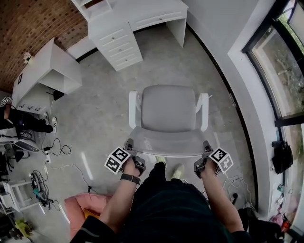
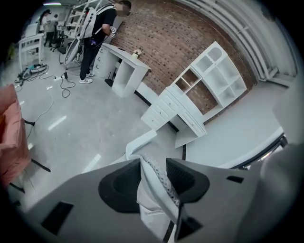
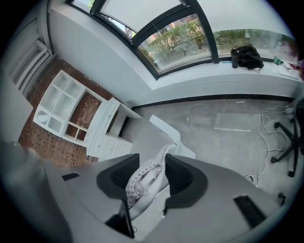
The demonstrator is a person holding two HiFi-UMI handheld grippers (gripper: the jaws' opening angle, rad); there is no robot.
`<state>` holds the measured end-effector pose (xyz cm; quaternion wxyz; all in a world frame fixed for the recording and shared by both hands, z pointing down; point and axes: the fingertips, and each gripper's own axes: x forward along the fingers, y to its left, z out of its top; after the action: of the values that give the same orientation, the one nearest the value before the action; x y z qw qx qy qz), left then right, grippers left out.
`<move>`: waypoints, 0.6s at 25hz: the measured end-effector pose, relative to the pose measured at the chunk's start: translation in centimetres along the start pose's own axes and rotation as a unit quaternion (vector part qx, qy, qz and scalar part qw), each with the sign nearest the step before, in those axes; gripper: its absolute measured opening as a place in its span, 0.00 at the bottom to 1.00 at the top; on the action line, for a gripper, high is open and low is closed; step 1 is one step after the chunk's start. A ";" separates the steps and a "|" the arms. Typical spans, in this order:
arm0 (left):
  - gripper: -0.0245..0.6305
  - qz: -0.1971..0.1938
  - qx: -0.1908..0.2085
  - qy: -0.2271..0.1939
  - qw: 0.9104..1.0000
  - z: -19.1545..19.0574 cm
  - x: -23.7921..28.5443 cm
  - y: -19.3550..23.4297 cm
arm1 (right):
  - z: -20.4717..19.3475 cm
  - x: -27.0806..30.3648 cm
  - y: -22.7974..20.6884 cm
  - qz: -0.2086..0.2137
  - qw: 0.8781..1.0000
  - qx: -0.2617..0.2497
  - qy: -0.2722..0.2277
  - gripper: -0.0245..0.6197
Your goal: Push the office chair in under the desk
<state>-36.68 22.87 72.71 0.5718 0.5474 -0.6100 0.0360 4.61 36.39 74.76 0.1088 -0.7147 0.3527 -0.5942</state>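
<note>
We stand right behind the office chair (image 1: 168, 114), so we tell where everything is from it. The chair is white and grey. It stands on the grey floor (image 1: 104, 109) with its seat turned away from us, toward the desk (image 1: 156, 10). The desk is well in front of the chair. Bare floor lies between them, so the chair is not under the desk yet. The desk's drawers (image 1: 118, 45) are in front of the chair and a bit to its left.

Our left tongs (image 1: 129, 144) are on the top edge of the chair's back, at its left corner. The jaws are a little apart and pinch the netted edge of the back between them. Our right tongs (image 1: 207, 145) are on the same edge, at the right corner. Those jaws squeeze a bunched bit of the net.

Our shoes (image 1: 170, 166) are just behind the chair, between the two tongs. Left of the chair stands a second white desk (image 1: 45, 71) by a brick wall (image 1: 28, 23). Right of the chair runs a big window (image 1: 285, 71). Behind the chair, on its left, cables (image 1: 54, 152) lie on the floor.
</note>
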 end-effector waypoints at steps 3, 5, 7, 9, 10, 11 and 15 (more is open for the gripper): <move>0.28 -0.010 -0.001 -0.003 1.000 0.6 0.8 -0.4 | 0.2 0.6 0.4 -0.004 1.000 0.000 -0.003 0.27; 0.29 -0.013 -0.003 -0.002 1.000 1.0 1.3 -0.8 | 0.6 1.1 0.9 -0.009 1.000 0.004 -0.008 0.27; 0.29 -0.009 -0.006 0.003 1.000 1.2 1.8 -1.2 | 1.1 1.6 1.4 -0.013 1.000 0.010 -0.015 0.26; 0.29 -0.008 -0.009 0.010 1.000 1.2 2.2 -1.5 | 1.8 2.2 1.8 -0.013 1.000 0.013 -0.020 0.25; 0.29 -0.008 -0.010 0.014 1.000 1.1 2.4 -1.7 | 2.2 2.6 2.0 -0.013 1.000 0.013 -0.021 0.25; 0.29 -0.010 -0.010 0.017 1.000 1.1 2.7 -2.0 | 2.6 2.9 2.2 -0.011 1.000 0.012 -0.022 0.25; 0.29 -0.015 -0.009 0.031 0.999 1.6 3.9 -3.0 | 3.7 4.0 3.2 -0.016 0.999 0.012 -0.027 0.25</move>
<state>-34.66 18.13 73.29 0.5961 0.5502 -0.5835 0.0389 7.02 30.57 74.98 0.1175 -0.7346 0.3310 -0.5805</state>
